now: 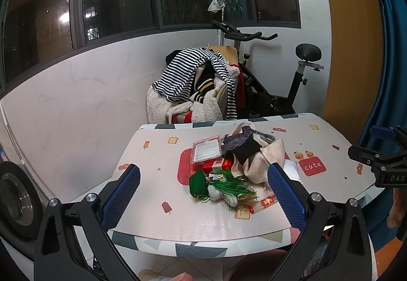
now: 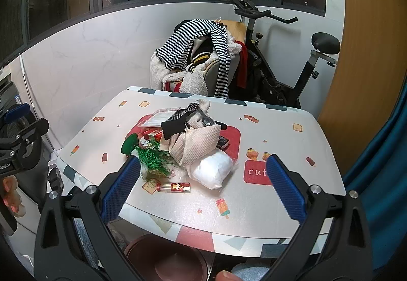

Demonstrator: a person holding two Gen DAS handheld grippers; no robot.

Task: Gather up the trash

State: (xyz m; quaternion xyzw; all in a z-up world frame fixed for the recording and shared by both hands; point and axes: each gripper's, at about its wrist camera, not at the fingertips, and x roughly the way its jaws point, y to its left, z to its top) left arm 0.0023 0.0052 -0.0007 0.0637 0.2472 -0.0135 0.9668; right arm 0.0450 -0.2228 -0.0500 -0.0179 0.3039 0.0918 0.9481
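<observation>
A pile of clutter lies mid-table: a green tinsel ornament, a red box, a clear plastic case with a paper label, a beige knit cloth, dark fabric, a white plastic bag and a small clear tube with a red label. My left gripper is open, short of the pile near the table's front edge. My right gripper is open and empty, short of the white bag.
The table has a patterned cloth. A chair heaped with striped clothes and an exercise bike stand behind it. A round brown bin sits under the front edge. A blue curtain hangs at right.
</observation>
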